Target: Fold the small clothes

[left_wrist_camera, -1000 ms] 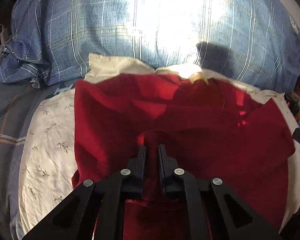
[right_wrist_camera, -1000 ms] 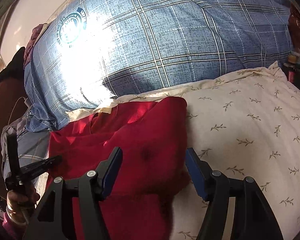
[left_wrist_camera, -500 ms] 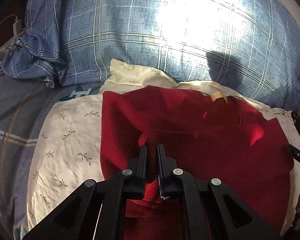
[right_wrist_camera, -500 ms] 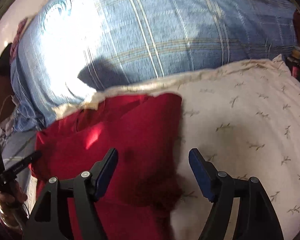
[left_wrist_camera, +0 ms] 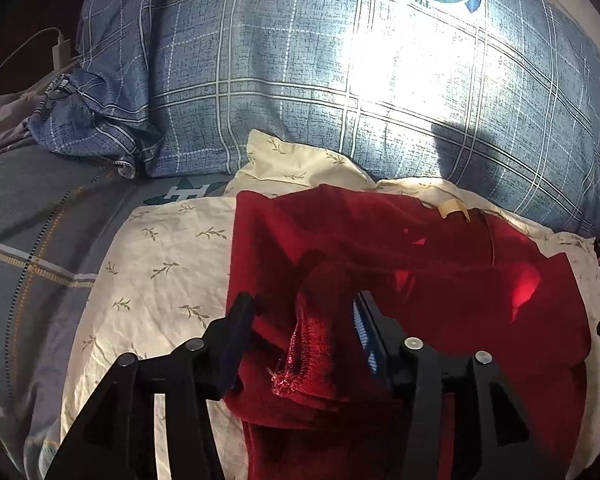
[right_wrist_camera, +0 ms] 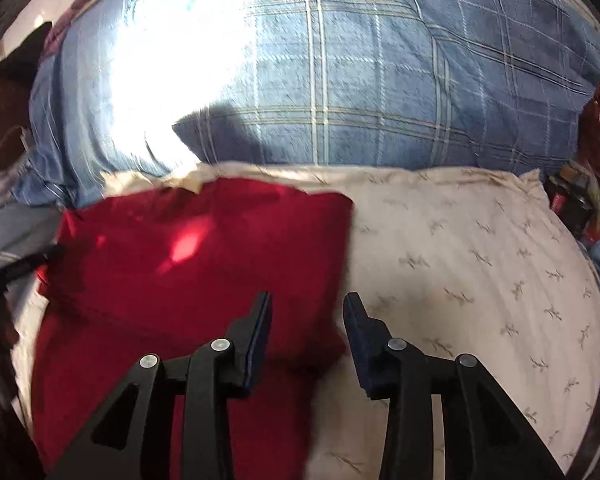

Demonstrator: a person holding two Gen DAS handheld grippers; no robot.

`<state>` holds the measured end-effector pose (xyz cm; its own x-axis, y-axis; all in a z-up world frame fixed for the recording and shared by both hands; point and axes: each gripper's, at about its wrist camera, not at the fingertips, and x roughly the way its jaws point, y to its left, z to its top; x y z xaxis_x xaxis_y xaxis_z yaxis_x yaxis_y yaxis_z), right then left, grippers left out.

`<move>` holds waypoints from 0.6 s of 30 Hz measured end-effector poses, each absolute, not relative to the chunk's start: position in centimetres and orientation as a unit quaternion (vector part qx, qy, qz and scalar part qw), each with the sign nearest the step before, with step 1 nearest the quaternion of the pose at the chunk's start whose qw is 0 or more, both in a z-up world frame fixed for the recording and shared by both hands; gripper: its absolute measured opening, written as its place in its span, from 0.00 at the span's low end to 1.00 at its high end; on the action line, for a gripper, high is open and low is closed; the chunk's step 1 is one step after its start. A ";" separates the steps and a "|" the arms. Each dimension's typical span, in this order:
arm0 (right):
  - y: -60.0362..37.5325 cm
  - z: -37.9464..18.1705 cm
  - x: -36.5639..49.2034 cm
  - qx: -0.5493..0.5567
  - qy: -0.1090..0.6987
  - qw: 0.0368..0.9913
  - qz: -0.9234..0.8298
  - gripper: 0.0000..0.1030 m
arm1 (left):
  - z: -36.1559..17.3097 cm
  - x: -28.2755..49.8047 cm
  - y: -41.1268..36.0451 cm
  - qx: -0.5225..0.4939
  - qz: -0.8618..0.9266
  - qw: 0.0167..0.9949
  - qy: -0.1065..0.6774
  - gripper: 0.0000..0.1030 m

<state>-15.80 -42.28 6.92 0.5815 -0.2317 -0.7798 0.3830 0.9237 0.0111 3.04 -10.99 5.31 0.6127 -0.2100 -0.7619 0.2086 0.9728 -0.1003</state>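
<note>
Garment (left_wrist_camera: 440, 272) between both grippers' jaws

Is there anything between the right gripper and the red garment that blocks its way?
Nothing visible does. The right gripper hangs at the right edge of the red garment, its jaws closing, with the edge between the fingers. Only the leaf-print pillow lies beneath.
</note>
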 end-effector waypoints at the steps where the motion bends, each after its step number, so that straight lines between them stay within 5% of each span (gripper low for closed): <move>1: -42.0 6.9 -15.0 0.085 0.422 0.887 -0.169 0.37 | 5.3 3.0 -11.1 0.004 -0.110 0.900 0.422 0.52; 11: -44.2 1.5 -7.8 0.093 0.448 0.869 -0.192 0.33 | 2.4 4.8 -12.8 0.039 -0.078 0.897 0.433 0.58; 18: -42.6 4.2 -10.5 0.090 0.427 0.882 -0.178 0.38 | 1.9 5.1 -13.1 0.046 -0.078 0.901 0.424 0.61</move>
